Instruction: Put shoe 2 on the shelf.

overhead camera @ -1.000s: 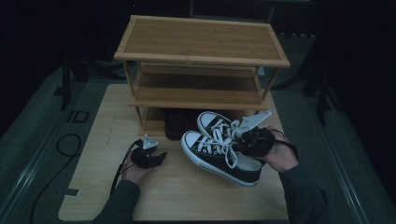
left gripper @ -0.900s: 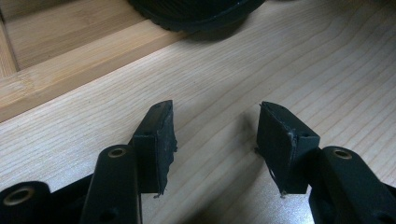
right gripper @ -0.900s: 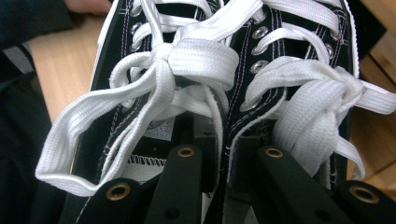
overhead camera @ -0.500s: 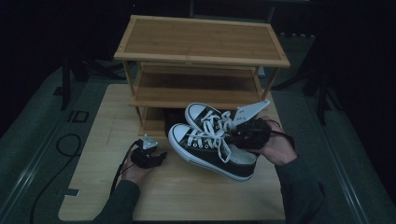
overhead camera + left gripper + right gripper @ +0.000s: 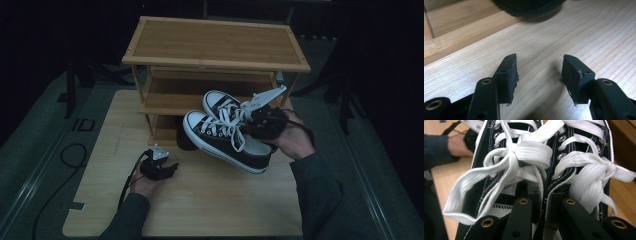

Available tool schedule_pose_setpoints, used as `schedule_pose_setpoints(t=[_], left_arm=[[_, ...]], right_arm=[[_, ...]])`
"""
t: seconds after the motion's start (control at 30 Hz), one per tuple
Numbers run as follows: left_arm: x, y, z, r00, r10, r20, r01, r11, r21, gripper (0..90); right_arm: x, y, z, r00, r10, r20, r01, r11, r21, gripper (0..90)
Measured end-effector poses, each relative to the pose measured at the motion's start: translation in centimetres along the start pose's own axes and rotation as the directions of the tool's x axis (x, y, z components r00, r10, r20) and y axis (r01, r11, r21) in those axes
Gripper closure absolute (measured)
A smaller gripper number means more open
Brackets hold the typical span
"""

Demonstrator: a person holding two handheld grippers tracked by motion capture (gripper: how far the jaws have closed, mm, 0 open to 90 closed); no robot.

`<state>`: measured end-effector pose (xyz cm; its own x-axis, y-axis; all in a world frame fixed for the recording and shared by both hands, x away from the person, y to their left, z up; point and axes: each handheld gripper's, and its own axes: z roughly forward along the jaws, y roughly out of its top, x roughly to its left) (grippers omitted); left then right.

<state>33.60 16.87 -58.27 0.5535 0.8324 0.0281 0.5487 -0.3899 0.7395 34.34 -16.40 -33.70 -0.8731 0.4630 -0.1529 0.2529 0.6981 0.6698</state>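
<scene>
Sneakers (image 5: 225,132) – black canvas, white laces, no readable branding

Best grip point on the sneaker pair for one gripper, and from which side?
Pinch the two inner collar walls together, coming from the heel end above the openings, as the right gripper does: the sneakers sit side by side, so their touching thin walls fit one narrow jaw gap.

Wooden table (image 5: 210,200), pale grain, carrying 1 shoe rack.
3-tier bamboo rack (image 5: 215,45) stands at the far edge.
</scene>
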Motion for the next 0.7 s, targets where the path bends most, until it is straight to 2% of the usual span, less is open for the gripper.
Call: schedule_pose_setpoints(t=[0.13, 0.33, 0.43, 0.57, 0.7], left_arm=[[0.0, 0.0, 0.0, 1.0, 0.001, 0.0, -0.001, 1.0, 0.002, 47.0], [0.0, 0.0, 0.0, 1.0, 0.001, 0.001, -0.001, 1.0, 0.001, 47.1], [0.0, 0.0, 0.0, 1.0, 0.0, 0.001, 0.0, 1.0, 0.0, 47.1], [0.0, 0.0, 0.0, 1.0, 0.002, 0.002, -0.002, 1.0, 0.001, 47.1], [0.0, 0.0, 0.0, 1.0, 0.002, 0.002, -0.002, 1.0, 0.0, 47.0]], right_arm=[[-1.2, 0.5, 0.5, 0.9992, 0.036, 0.015, -0.036, 0.999, -0.001, 84.6], [-2.6, 1.2, 1.5, 0.9933, 0.107, 0.044, -0.107, 0.994, -0.008, 84.6], [-3.0, 1.6, 2.0, 0.9903, 0.115, 0.077, -0.115, 0.993, -0.004, 84.6], [-3.4, 2.0, 2.6, 0.9829, 0.145, 0.113, -0.145, 0.989, -0.015, 84.7], [-3.6, 2.4, 3.1, 0.9688, 0.187, 0.163, -0.185, 0.982, -0.027, 84.6]])
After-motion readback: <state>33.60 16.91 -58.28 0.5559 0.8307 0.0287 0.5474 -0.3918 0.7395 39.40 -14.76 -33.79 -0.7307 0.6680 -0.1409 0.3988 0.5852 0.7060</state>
